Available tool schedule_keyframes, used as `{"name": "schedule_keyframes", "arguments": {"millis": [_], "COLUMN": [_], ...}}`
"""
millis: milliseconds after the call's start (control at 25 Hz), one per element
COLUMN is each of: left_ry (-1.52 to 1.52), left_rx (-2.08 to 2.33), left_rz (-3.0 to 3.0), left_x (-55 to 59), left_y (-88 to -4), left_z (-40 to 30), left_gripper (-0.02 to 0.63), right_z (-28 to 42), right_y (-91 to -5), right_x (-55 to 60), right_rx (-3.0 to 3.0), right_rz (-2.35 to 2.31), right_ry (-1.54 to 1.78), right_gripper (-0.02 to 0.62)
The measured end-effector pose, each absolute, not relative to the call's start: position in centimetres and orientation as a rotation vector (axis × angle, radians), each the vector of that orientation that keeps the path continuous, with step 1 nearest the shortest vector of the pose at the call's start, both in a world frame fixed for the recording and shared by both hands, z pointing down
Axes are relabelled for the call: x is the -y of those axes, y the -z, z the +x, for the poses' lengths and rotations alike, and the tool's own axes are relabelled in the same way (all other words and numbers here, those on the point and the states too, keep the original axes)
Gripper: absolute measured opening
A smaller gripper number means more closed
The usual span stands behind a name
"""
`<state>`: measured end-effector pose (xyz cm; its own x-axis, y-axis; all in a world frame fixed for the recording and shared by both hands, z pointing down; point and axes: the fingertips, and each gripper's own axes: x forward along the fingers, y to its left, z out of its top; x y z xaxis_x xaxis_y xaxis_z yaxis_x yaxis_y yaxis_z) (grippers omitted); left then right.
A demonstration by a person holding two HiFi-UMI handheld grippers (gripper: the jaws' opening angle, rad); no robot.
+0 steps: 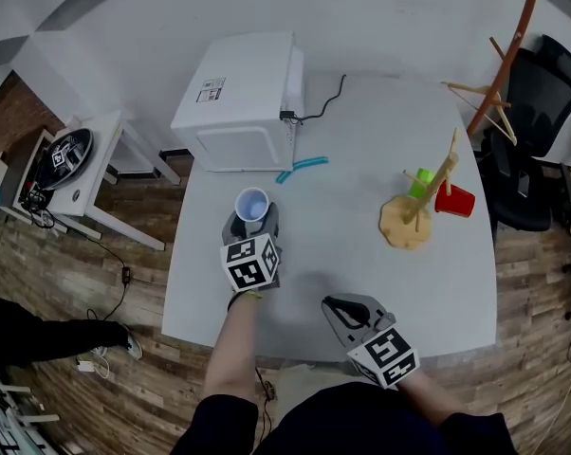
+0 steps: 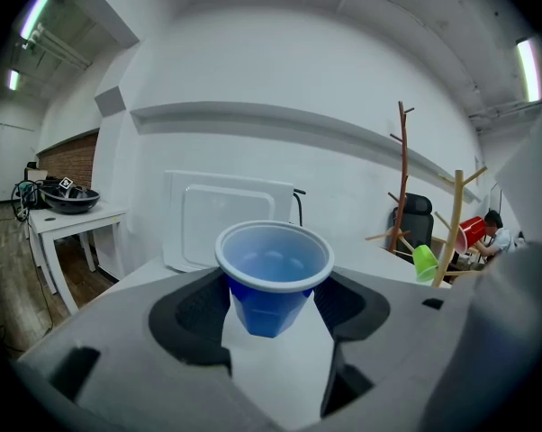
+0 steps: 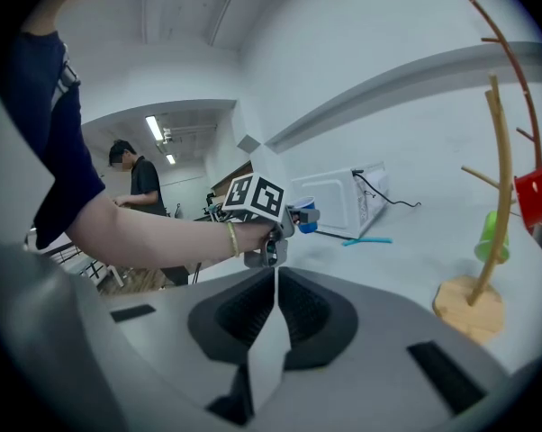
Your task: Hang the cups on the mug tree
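While the left tool (image 1: 251, 226) grasps the blue cup (image 1: 252, 205) by its sides over the bench (image 1: 361, 131), the right tool (image 1: 343, 308) is clenched, empty. The tree (image 1: 430, 190), at 3 o'clock, bears a green cup (image 1: 419, 182) and a red cup (image 1: 454, 200).

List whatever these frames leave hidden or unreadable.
- Head view: label on the white microwave, too small to read.
- Right gripper view: red cup, cut off by the right edge.
- Head view: where the left gripper touches the blue cup, hidden beneath its marker cube.
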<state>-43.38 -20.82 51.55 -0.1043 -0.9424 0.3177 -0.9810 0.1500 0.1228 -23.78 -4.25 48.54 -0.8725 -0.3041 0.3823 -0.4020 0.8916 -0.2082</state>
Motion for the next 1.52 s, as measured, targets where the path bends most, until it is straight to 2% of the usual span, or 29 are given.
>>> {"name": "schedule_keyframes", "arguments": {"millis": [680, 1520], "left_ry": [-0.163, -0.307], "left_rx": [2.062, 1.970], "left_rz": [1.933, 2.142], "left_x": [19.8, 22.6], "left_y": [-49.2, -47.0], "left_z": [-35.4, -26.1], "left_gripper": [0.305, 0.305], "right_z": [-17.8, -10.4], "right_y": [-47.1, -46.1], "right_x": [4.2, 3.8], "right_rx": [2.741, 2.731], "right_rz": [0.608, 0.807], "right_ry": [-0.340, -0.335], "right_gripper": [0.034, 0.034]}}
